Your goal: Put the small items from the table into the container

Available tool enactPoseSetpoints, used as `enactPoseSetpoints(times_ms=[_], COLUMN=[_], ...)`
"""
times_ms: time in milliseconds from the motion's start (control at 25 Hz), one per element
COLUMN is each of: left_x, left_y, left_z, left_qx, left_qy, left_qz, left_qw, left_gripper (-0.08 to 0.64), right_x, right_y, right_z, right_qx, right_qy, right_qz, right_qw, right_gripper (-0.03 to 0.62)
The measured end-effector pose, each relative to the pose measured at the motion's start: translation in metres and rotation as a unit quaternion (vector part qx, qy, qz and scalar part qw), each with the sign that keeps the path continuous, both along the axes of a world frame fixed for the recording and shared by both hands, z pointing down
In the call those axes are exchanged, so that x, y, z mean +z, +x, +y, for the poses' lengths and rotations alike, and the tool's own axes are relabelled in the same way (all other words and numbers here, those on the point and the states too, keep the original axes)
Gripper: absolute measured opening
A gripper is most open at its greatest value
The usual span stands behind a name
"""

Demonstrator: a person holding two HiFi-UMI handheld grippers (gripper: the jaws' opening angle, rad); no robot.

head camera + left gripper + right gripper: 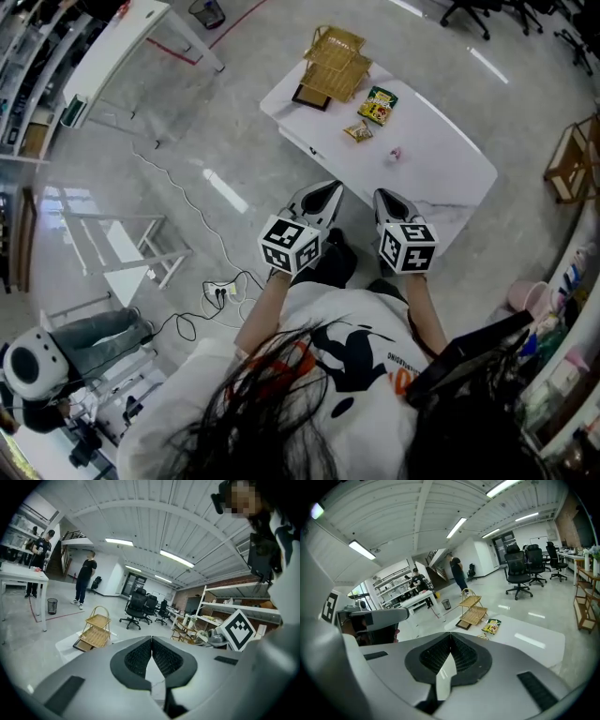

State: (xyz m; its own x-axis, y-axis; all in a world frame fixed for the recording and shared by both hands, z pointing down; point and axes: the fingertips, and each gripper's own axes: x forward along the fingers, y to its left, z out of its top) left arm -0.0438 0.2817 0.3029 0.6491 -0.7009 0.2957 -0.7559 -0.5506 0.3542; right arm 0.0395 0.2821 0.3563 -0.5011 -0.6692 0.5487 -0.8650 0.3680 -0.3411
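Both pairs of jaws are closed with nothing between them: the left gripper [328, 193] shows its ribbed pads [140, 657] meeting at the tips, and the right gripper [383, 197] shows the same in its own view. They are held side by side close to the person's body, just short of the near edge of the white table [441, 164]. I judge this to be an approach, with no item chosen yet.

On the table, the woven two-tier rack [336, 58] at the far left corner is likely the container, with a dark flat tray [310, 97] touching its foot. The small items lie in a loose row to its right: a small tan packet [357, 131], a yellow-green snack bag [378, 105] and a tiny pink thing [395, 155].

The pink thing is too small to identify. Whether the tray belongs to the rack I cannot tell. The grippers cover part of the table's near edge, and the person's hair hides the floor below
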Motion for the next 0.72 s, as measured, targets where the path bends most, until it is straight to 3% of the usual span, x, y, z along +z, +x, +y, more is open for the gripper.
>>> enactPoseSetpoints(times_ms=[240, 720], left_x=[0.013, 0.054], left_y=[-0.014, 0.014], left_z=[-0.034, -0.064], left_qx=[0.009, 0.049], left_qy=[-0.025, -0.069], left_qz=[0.034, 0.029], left_qw=[0.9991, 0.996], left_gripper=[0.006, 0.006], right_x=[0.009, 0.047], right_y=[-0.002, 0.05], right_z=[-0.021, -0.058], right_qx=[0.028, 0.082], right_qy=[-0.008, -0.052], right_qz=[0.02, 0.041], right_qw=[0.999, 0.994], right_gripper=[0.014, 0.014])
